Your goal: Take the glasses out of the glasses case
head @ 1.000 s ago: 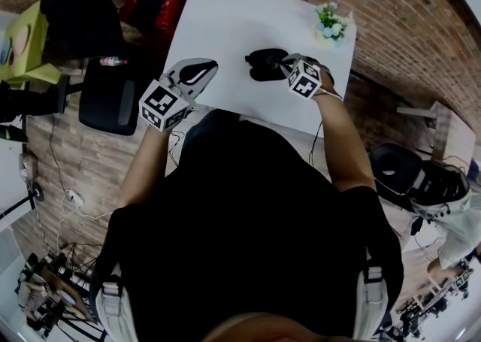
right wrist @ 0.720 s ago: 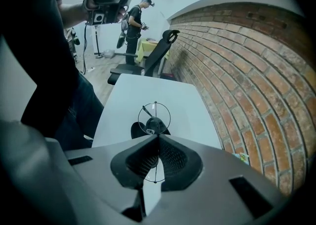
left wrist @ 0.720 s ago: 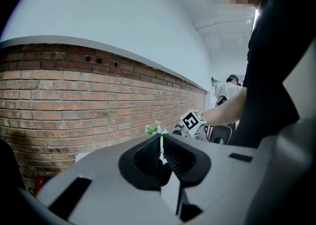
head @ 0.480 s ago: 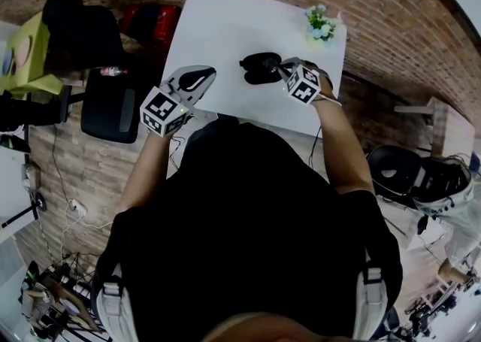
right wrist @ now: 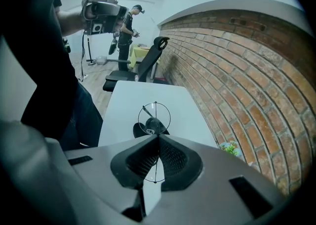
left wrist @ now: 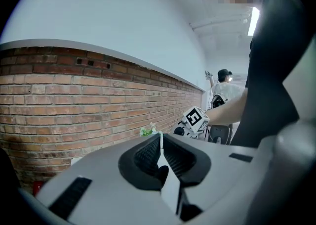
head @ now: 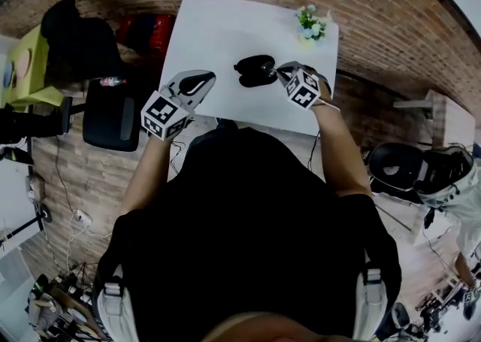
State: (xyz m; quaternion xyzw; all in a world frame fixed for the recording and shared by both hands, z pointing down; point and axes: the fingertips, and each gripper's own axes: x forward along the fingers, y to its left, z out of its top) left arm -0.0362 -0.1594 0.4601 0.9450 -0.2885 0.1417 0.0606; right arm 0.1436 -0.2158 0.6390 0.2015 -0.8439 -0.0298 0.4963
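Observation:
A black glasses case (head: 252, 71) lies open on the white table (head: 218, 32), near its front edge. My right gripper (head: 280, 70) is at the case's right end, shut on thin wire-rimmed glasses (right wrist: 154, 116). In the right gripper view one round rim rises above the closed jaws of my right gripper (right wrist: 158, 140), and the case (right wrist: 142, 130) lies just behind it on the table. My left gripper (head: 197, 81) hovers over the table's front left edge, apart from the case. In its own view my left gripper (left wrist: 160, 142) is shut with nothing between its pads.
A small potted plant (head: 310, 23) stands at the table's far right corner. A black office chair (head: 113, 111) and a red object (head: 146, 28) sit left of the table. A brick wall runs along the far side. A person (right wrist: 129, 26) stands in the background.
The head view has shifted a little, so the table sits lower in frame. My right gripper stays at the case's right end with the glasses; the left gripper holds its place.

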